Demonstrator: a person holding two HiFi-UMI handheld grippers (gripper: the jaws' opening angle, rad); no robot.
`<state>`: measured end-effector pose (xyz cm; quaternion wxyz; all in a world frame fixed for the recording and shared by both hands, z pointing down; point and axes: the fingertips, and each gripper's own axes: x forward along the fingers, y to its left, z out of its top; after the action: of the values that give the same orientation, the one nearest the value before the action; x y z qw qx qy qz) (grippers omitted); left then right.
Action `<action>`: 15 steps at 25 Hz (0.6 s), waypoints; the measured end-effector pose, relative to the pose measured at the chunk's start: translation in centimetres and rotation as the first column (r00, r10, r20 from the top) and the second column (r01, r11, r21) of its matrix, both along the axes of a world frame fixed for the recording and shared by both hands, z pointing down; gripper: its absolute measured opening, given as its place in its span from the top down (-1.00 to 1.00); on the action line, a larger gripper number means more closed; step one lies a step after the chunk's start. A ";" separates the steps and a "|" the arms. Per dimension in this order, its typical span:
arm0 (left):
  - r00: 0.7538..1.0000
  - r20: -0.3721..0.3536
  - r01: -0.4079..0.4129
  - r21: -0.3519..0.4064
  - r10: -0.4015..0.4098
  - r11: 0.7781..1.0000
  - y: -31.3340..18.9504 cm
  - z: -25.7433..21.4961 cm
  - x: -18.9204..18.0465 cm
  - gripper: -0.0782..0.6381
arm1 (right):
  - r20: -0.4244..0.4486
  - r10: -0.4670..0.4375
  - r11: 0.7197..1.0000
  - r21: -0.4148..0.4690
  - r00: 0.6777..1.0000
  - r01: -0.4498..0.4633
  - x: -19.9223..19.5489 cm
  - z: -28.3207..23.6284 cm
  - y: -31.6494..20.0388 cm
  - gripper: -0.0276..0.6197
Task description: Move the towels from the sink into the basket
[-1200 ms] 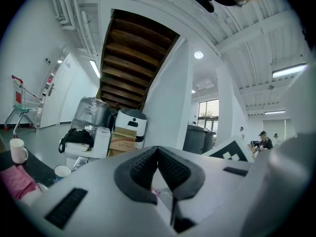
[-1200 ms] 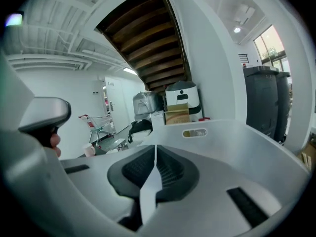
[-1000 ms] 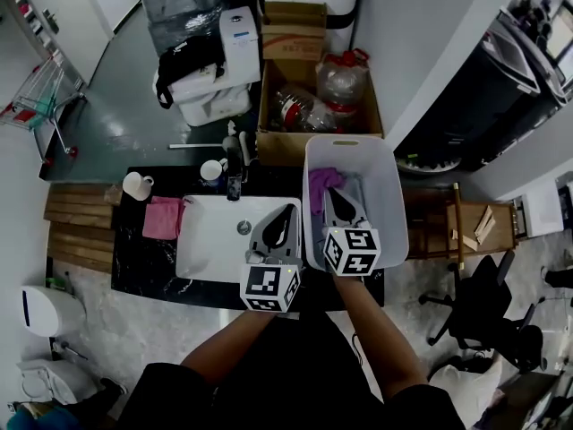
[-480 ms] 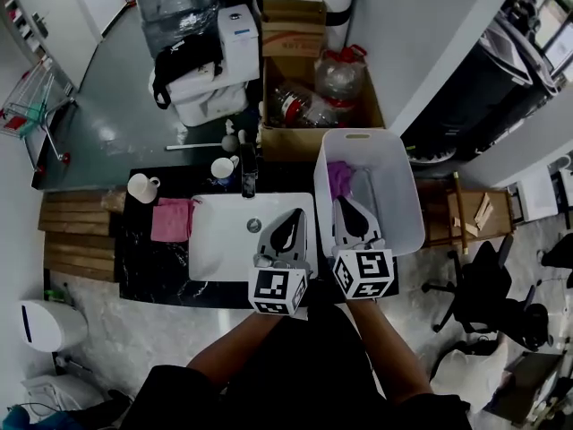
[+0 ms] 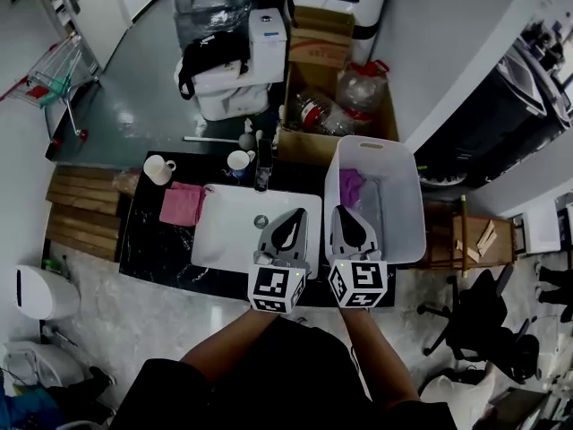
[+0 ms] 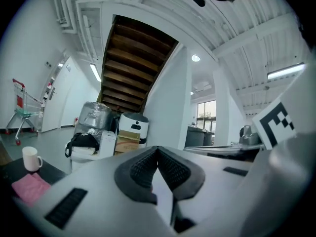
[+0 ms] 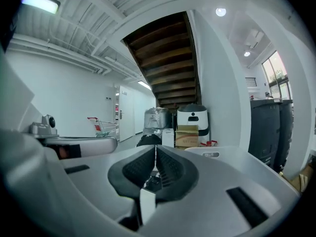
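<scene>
Black stone counter [image 5: 148, 258] carries the white sink [image 5: 228, 240]. Your left gripper [image 5: 294, 215] hangs over the sink's right end, its jaws pressed together with nothing between them. Your right gripper [image 5: 344, 211] sits just beside it, over the near left corner of the white basket [image 5: 405, 206], its fingers likewise clenched and empty.

A purple towel [image 5: 350, 184] lies inside the basket, toward its far left side. A pink towel [image 5: 182, 204] lies flat on the counter just beside the sink's left rim. A white mug [image 5: 158, 168] stands behind that towel. A second mug [image 5: 239, 161] stands next to the faucet [image 5: 262, 164] at the sink's back edge. Beyond the counter, a cardboard box [image 5: 300, 143] holds plastic bottles [image 5: 318, 113].
</scene>
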<state>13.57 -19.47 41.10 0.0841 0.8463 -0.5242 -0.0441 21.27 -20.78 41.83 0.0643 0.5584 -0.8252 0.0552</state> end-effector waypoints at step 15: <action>0.991 0.097 0.089 0.044 -0.093 0.995 6.4 -0.8 3.4 0.77 | 0.031 -0.083 0.996 0.024 0.996 0.082 2.6 -0.4 5.4 0.85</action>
<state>16.94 -13.09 40.31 0.0394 0.8242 -0.5647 -0.0163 23.89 -15.37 41.47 0.0467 0.5235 -0.8491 0.0520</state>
